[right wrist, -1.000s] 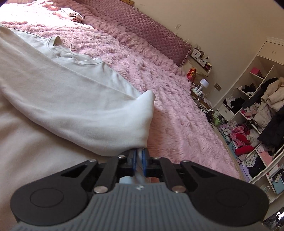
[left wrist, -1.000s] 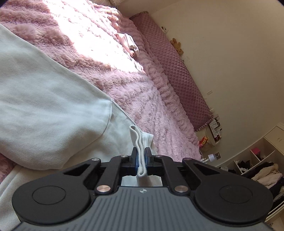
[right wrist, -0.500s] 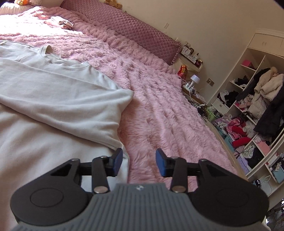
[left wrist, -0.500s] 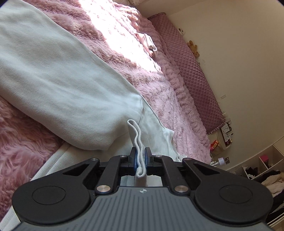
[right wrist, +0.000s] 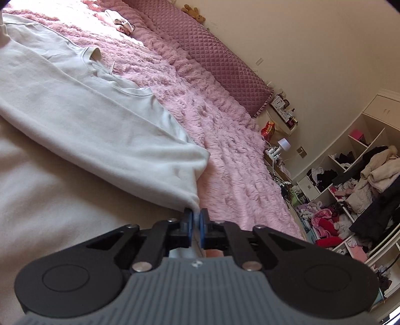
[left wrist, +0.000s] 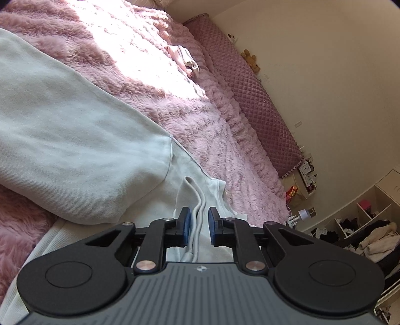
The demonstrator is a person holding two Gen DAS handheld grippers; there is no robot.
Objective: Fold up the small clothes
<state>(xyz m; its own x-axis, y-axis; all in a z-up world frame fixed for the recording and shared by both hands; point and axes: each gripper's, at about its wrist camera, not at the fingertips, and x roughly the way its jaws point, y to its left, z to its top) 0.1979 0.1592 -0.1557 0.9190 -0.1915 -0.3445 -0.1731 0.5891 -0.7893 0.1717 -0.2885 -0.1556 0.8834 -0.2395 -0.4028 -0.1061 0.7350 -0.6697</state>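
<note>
A white sweatshirt lies spread on the pink fluffy bed cover, with a sleeve folded across its body. My left gripper is open, its jaws a little apart around the ribbed collar edge, which lies loose between them. In the right wrist view the sweatshirt fills the left side. My right gripper is shut on the corner of the folded sleeve at the garment's right edge.
A small pink and white garment lies farther up the bed; it also shows in the right wrist view. A quilted mauve headboard cushion runs along the wall. Open shelves with piled clothes stand at the right.
My left gripper was shut on the collar edge and has now opened around it. My right gripper let go of the sleeve, opened, then moved back in and shut on its corner.
</note>
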